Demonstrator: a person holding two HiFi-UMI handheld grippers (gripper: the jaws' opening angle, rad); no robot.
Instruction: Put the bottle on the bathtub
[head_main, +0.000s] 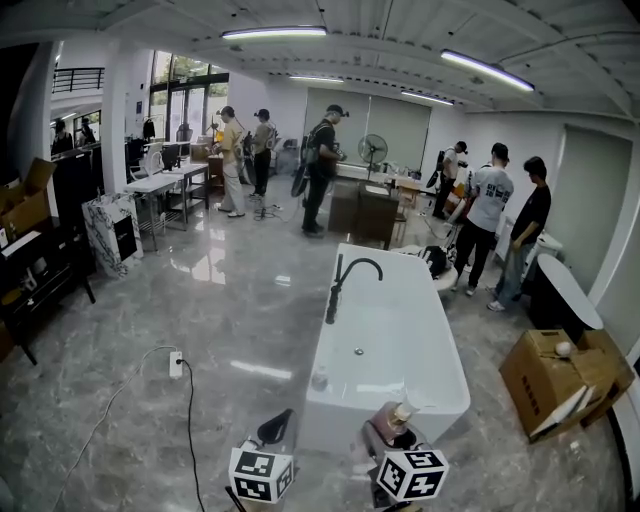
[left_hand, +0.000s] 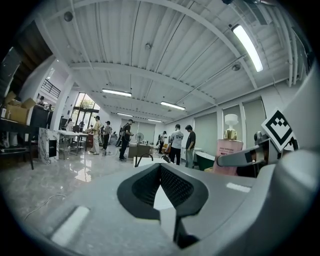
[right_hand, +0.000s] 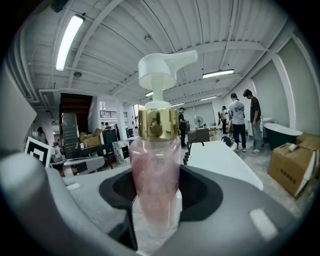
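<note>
R gripper (right_hand: 152, 212) pinches pink pump bottle (right_hand: 155, 165), upright. L gripper (left_hand: 167, 205) pressed together, empty. Pickup done; setting it on white bathtub (head_main: 330, 345), 12 o'clock, still left.

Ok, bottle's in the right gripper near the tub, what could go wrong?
The bathtub rim looks narrow and glossy, so the bottle could tip inside or onto the floor. The right gripper holds it low on the body, so the tall pump top may wobble on release.

Bottle (right_hand: 154, 175) pink, gold collar (right_hand: 158, 123), white pump (right_hand: 160, 70); bathtub (head_main: 390, 325) white, faucet (head_main: 345, 280) black; marker cubes (head_main: 262, 474) black-and-white squares.
</note>
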